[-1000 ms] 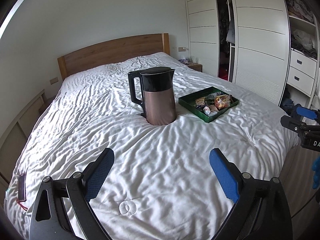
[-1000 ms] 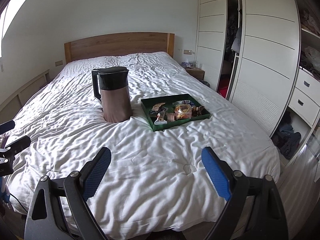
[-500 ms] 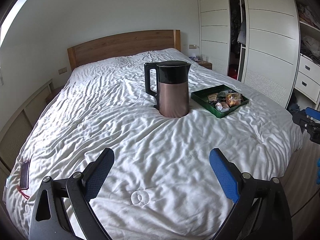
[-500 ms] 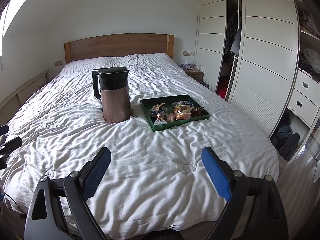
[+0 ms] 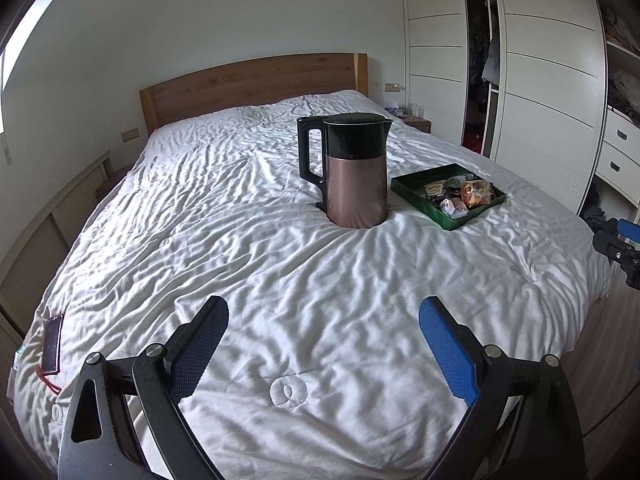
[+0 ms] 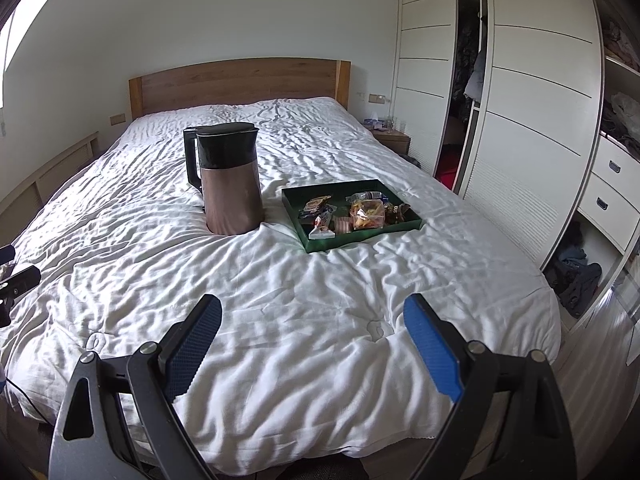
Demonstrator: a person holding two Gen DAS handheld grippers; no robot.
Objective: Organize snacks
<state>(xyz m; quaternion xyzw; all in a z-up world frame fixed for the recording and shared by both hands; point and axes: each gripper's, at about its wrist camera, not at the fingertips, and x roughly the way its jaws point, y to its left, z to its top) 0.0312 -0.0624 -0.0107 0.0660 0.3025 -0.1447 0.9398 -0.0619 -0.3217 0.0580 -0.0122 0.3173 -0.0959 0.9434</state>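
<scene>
A green tray holding several wrapped snacks lies on the white bed, right of a copper and black kettle. The tray also shows in the left wrist view with its snacks, right of the kettle. My left gripper is open and empty above the foot of the bed, far from the tray. My right gripper is open and empty, also at the foot of the bed. Its tip shows at the right edge of the left wrist view.
The white duvet is wrinkled. A wooden headboard stands at the back. White wardrobes with drawers run along the right. A nightstand sits by the bed. A phone lies at the bed's left corner.
The left wrist view has swung so the kettle and tray sit further right and a little farther away. The right gripper barely moved. Both grippers stayed open.
</scene>
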